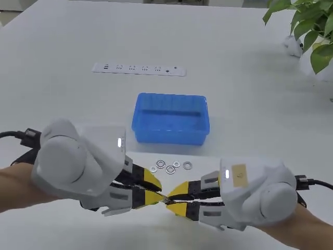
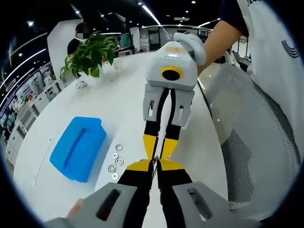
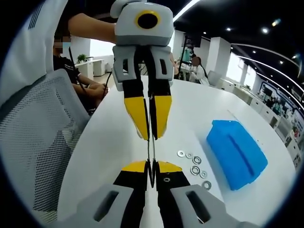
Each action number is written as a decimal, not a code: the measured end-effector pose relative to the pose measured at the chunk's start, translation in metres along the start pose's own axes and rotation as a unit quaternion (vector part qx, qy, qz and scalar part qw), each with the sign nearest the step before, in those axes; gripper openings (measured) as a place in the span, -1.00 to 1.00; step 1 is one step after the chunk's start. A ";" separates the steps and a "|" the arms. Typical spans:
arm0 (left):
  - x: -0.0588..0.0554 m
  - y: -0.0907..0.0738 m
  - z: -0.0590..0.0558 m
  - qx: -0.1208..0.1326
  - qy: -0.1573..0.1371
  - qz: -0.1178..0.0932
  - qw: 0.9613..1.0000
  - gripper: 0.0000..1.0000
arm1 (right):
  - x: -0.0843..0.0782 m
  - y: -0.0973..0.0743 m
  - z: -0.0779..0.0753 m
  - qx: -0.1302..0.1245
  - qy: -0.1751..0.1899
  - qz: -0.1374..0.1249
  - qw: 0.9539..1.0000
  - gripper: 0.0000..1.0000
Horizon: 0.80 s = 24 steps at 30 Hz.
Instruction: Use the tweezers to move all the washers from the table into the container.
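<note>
My two grippers face each other near the table's front edge, tips meeting. The left gripper and the right gripper both have their yellow jaws closed on thin metal tweezers, which run as a silver strip from one pair of jaws to the other. Several small steel washers lie loose on the white table just beyond the tips, and they appear again as washers and washers. Behind them stands the blue container, a rectangular plastic tub with nothing visible inside it.
A white power strip lies beyond the container. A potted plant stands at the far right corner. A mesh office chair is at the table's near side. People sit in the background.
</note>
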<state>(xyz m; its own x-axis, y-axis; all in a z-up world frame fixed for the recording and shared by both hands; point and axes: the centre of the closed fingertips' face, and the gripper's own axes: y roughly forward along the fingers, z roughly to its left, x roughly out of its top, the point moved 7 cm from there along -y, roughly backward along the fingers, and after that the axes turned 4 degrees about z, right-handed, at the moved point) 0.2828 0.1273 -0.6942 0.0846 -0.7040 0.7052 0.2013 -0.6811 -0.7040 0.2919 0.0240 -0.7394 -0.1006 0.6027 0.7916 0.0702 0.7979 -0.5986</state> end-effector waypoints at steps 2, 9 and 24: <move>0.000 0.000 0.000 -0.001 0.005 -0.004 1.000 -0.84 | 0.001 0.000 0.000 -0.001 0.003 -0.002 1.000 -0.86; 0.009 0.001 -0.003 -0.005 0.008 -0.023 1.000 -0.86 | 0.001 0.002 0.001 0.001 0.005 -0.008 1.000 -0.86; 0.014 0.010 -0.007 -0.012 0.009 -0.040 0.999 -0.86 | 0.001 0.001 0.003 0.000 -0.012 0.003 1.000 -0.79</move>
<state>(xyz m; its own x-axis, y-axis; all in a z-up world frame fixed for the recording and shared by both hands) 0.2796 0.1086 -0.6919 0.0513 -0.6512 0.7572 0.1840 -0.7390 -0.6480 0.2887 0.0258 -0.7397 -0.1234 0.6072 0.7849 0.0716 0.7943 -0.6033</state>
